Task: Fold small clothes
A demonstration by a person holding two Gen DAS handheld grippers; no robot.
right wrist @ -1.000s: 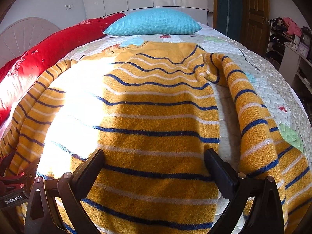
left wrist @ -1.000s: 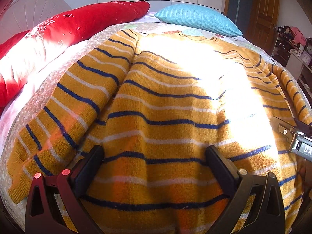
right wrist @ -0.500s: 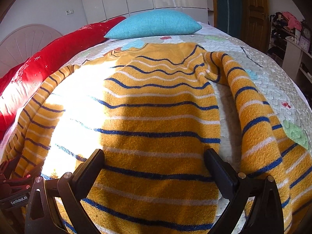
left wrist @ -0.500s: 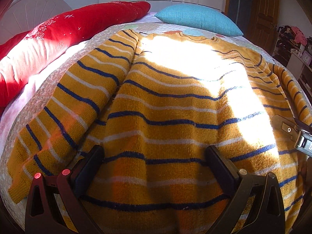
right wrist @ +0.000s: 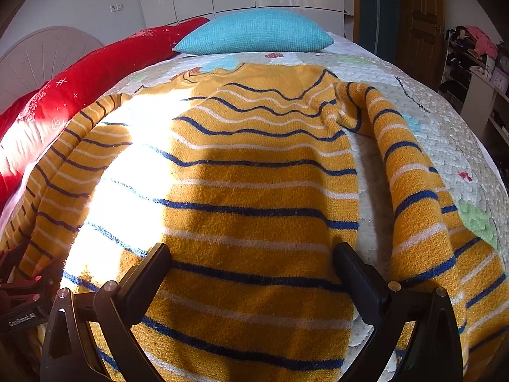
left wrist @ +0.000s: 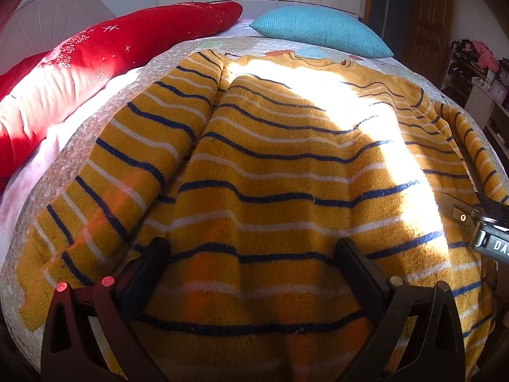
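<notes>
- The yellow striped sweater (left wrist: 286, 172) lay spread flat on the bed (right wrist: 439, 133), its hem end toward the fingers and its collar at the far end, near the blue pillow (right wrist: 254, 33).
- The left gripper (left wrist: 253, 273) was poised over the hem with its fingers (left wrist: 144, 273) wide apart and only sweater fabric showing in the gap between them.
- The right gripper (right wrist: 253, 273) was also spread open above the hem; its right finger (right wrist: 358, 283) sat at the sweater's side edge.
- One sleeve (right wrist: 423, 210) ran down beyond the right finger, apart from the sweater's body.
- A red quilt (left wrist: 82, 63) lay far left of the left fingers.
- Bright sunlight crossed the sweater's middle.
</notes>
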